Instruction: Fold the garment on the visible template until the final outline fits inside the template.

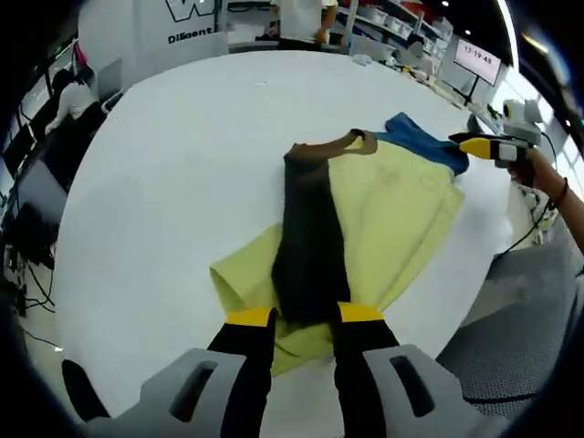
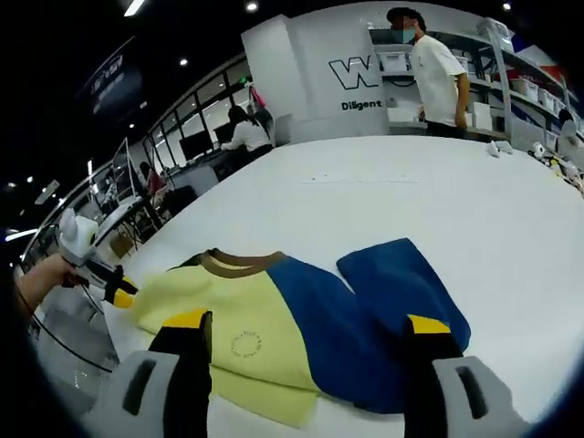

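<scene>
- The garment (image 1: pixel 383 214), a colour-block T-shirt in pale yellow, blue and dark brown, lies on the white table (image 1: pixel 182 182); in the left gripper view it sits right of centre, running from about 1 o'clock down to 6 o'clock.
- In that view a dark brown panel (image 1: pixel 310 246) runs down the middle of the shirt, with the brown collar (image 1: pixel 333 146) at its far end and the blue part (image 1: pixel 424 141) at 1 o'clock.
- The left gripper (image 1: pixel 306 317) rises at 6 o'clock; its yellow-tipped jaws stand slightly apart on either side of the near end of the brown panel, over the yellow hem. Whether they grip the cloth I cannot tell.
- The right gripper (image 1: pixel 474 146) comes in at 2 o'clock of the left gripper view, held in a person's hand (image 1: pixel 538 169), its yellow tip touching the blue edge of the shirt.
- In the right gripper view the right gripper's (image 2: pixel 310 321) jaws are spread wide, with the shirt (image 2: pixel 301 328) lying between and beyond them: yellow at 7 o'clock, blue from centre to 5 o'clock.
- The left gripper (image 2: pixel 117 290) shows at 9 o'clock of that view, its tip at the yellow edge.
- A person in a white T-shirt (image 2: pixel 436 78) stands beyond the table at 1 o'clock, before shelving (image 2: pixel 529 91).
</scene>
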A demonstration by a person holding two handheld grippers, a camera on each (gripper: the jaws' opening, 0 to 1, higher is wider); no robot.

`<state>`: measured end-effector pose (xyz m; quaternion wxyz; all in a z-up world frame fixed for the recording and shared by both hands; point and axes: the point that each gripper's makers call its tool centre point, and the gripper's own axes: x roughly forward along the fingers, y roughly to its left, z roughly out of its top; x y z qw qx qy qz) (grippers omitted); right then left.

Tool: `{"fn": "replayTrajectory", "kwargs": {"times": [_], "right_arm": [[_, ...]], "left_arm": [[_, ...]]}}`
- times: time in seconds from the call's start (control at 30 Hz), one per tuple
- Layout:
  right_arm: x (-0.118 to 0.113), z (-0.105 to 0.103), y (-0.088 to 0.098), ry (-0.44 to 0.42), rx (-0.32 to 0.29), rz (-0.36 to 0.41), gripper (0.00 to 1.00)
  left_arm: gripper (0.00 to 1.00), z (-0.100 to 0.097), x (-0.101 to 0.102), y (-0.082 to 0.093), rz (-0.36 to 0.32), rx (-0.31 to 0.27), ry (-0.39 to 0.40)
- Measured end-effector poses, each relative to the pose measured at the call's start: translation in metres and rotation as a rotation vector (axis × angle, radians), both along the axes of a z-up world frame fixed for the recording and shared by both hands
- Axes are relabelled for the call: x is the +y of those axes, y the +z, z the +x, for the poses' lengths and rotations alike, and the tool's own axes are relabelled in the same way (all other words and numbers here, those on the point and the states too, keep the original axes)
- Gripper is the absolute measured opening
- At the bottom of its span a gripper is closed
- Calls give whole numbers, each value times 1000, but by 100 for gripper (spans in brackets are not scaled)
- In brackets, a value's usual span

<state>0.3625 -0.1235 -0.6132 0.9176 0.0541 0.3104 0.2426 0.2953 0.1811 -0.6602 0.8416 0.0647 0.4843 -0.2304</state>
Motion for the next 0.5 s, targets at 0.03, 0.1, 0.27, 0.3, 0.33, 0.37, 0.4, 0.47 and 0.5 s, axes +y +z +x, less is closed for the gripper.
{"fn": "replayTrajectory", "kwargs": {"times": [0.03,0.1,0.27,0.3,0.33,0.37,0.4,0.47,0.5], "right_arm": [[2,-1,-1,6,6,10,92],[5,-4,-7,21,28,16,96],[9,-9,-10,50,36,16,99],[11,-10,-10,60,42,22,99],[12,-10,-10,62,43,23,99],[12,-11,-11,68,45,23,99],[13,-12,-12,79,49,19,99],[14,-13,-14,89,52,16,99],[14,-14,-16,91,56,16,99]], "left_arm": [[23,1,0,-1,-4,6,4],[20,2,-1,-3,-8,18,1],[8,4,-1,-3,-3,18,-6],[5,5,0,-1,-6,14,-2],[5,6,0,2,-14,12,7],[5,6,0,5,-22,10,10],[4,7,1,8,-25,3,13],[4,10,3,16,-29,-22,19],[4,11,3,17,-30,-25,22]]}}
